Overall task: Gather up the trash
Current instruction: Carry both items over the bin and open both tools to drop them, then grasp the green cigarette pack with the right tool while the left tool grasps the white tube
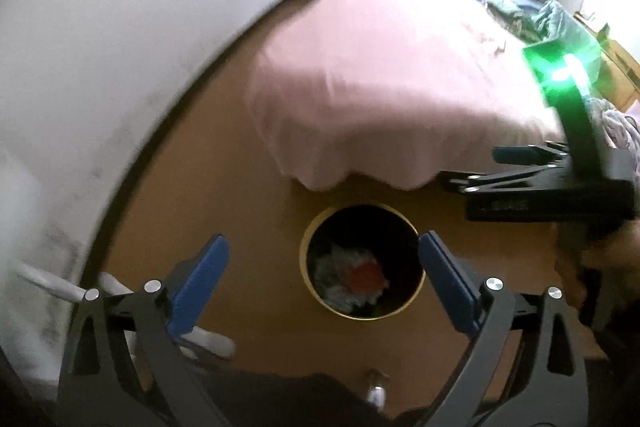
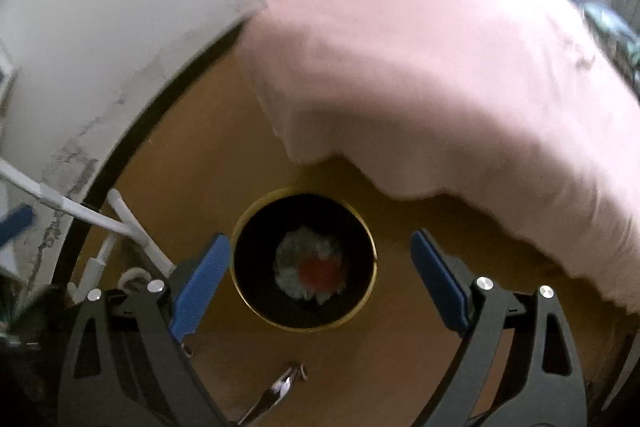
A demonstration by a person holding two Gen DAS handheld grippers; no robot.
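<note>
On the wooden floor (image 1: 224,227), just off the foot corner of the bed under its pink bedspread (image 1: 360,87): round trash bin (image 2: 374,267), dark inside, gold rim, upright. Seen from above in both wrist views.

In the bin bottom: crumpled white tissue (image 2: 296,283) with a red-orange round item (image 2: 320,273) on top, type unclear from blur. Nothing else visible in there.

Left gripper (image 1: 324,283): fingers spread wide, nothing between the blue pads (image 1: 200,283). Hangs above the bin's near-left side.
Right gripper (image 2: 320,279): also spread wide, empty, centred over the bin mouth. Shows in the left view as a black body with green LED, near the bed's foot edge.

Loose on the floor near the bin's near side: small crinkled silvery scrap (image 2: 286,383), probably a wrapper. Likely next candidate, not certain. White cables (image 2: 120,223) along the wall (image 1: 120,47) at the floor's left edge, not trash by the look.

Handling, judged only:
- Tissue: very light, soft, compresses to nothing. Pinch the bulk mid-wad, close fully.
- Wrapper scrap: light, thin, likely slippery, flat on wood. Come in low, take a raised crinkle or an edge, not the flat face.
- Bin: rigid thin wall, light. Grip over the rim if it needs moving.
</note>
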